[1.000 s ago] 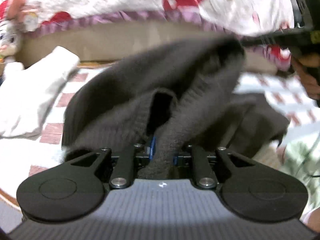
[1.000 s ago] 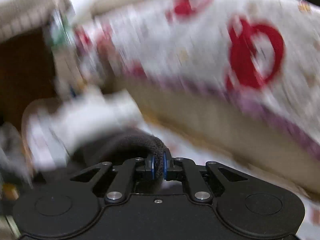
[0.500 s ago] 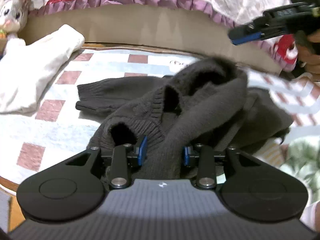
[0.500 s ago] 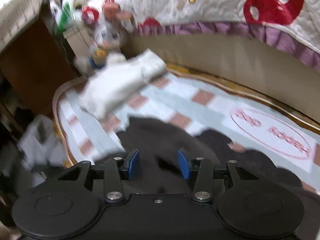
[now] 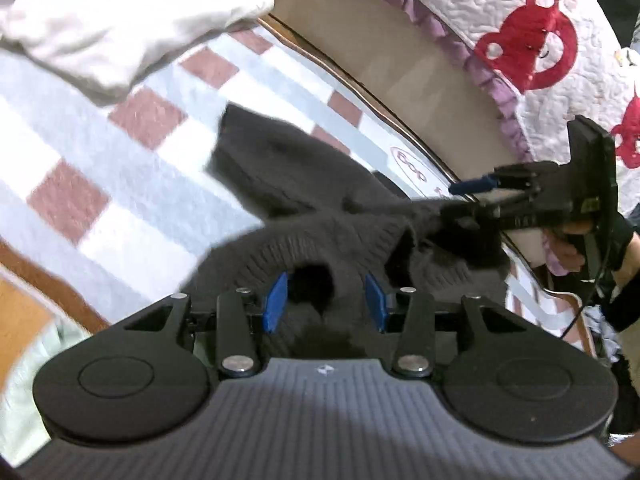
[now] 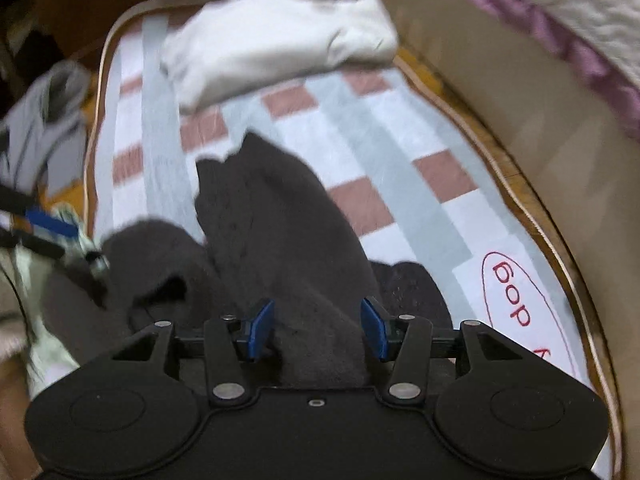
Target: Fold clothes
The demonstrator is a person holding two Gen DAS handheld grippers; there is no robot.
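A dark grey knitted sweater (image 5: 304,184) lies crumpled on a checked table cover (image 5: 120,168). My left gripper (image 5: 326,300) is open, its blue pads either side of a bunched fold of the sweater. My right gripper (image 6: 316,330) is open too, with sweater fabric (image 6: 280,216) lying between its pads. The right gripper also shows in the left wrist view (image 5: 476,196), open, its lower finger down in the knit. The left gripper shows at the left edge of the right wrist view (image 6: 44,232).
A folded white garment (image 6: 276,48) lies at the far end of the table (image 6: 536,236). A grey garment (image 6: 48,116) hangs off to the left. A quilt with red bears (image 5: 520,40) hangs over a beige sofa edge (image 6: 500,80) beside the table.
Both grippers let go of the sweater and opened. It dropped from held up to lying on the table. Both grippers now sit lower, over the fabric.
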